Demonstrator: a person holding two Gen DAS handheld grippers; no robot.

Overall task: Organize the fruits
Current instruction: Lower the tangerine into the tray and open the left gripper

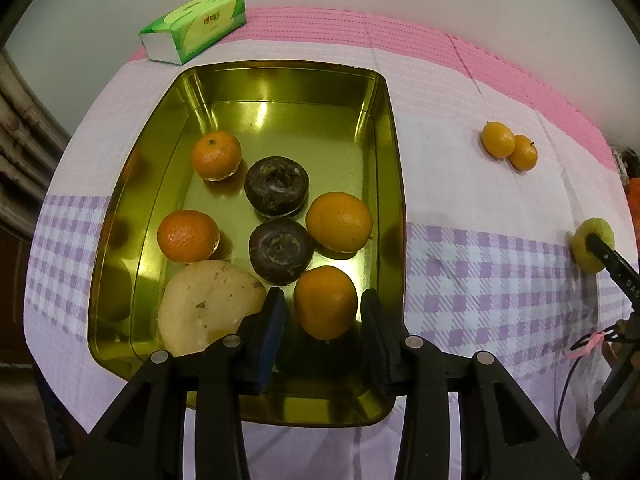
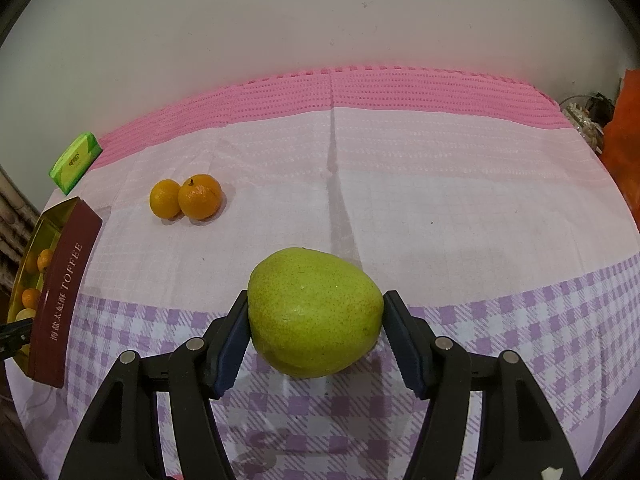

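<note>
A gold tin (image 1: 384, 128) holds several oranges, two dark brown fruits (image 1: 277, 186) and a pale yellow fruit (image 1: 204, 304). My left gripper (image 1: 323, 294) hangs over the tin's near end. An orange (image 1: 325, 300) rests between its fingers with a thin gap on each side, so the gripper is open. My right gripper (image 2: 317, 296) is shut on a large green fruit (image 2: 316, 312) low over the checked cloth. Two small oranges (image 2: 165, 198) (image 2: 200, 197) lie together on the cloth beyond it, also seen from the left wrist as the oranges (image 1: 498, 140).
A green tissue pack (image 1: 196, 26) lies behind the tin at the cloth's far left. The tin's maroon outer wall (image 2: 60, 300) stands left of my right gripper. Orange-red stuff and clutter (image 2: 624, 152) sit off the table's right edge. A wall runs behind.
</note>
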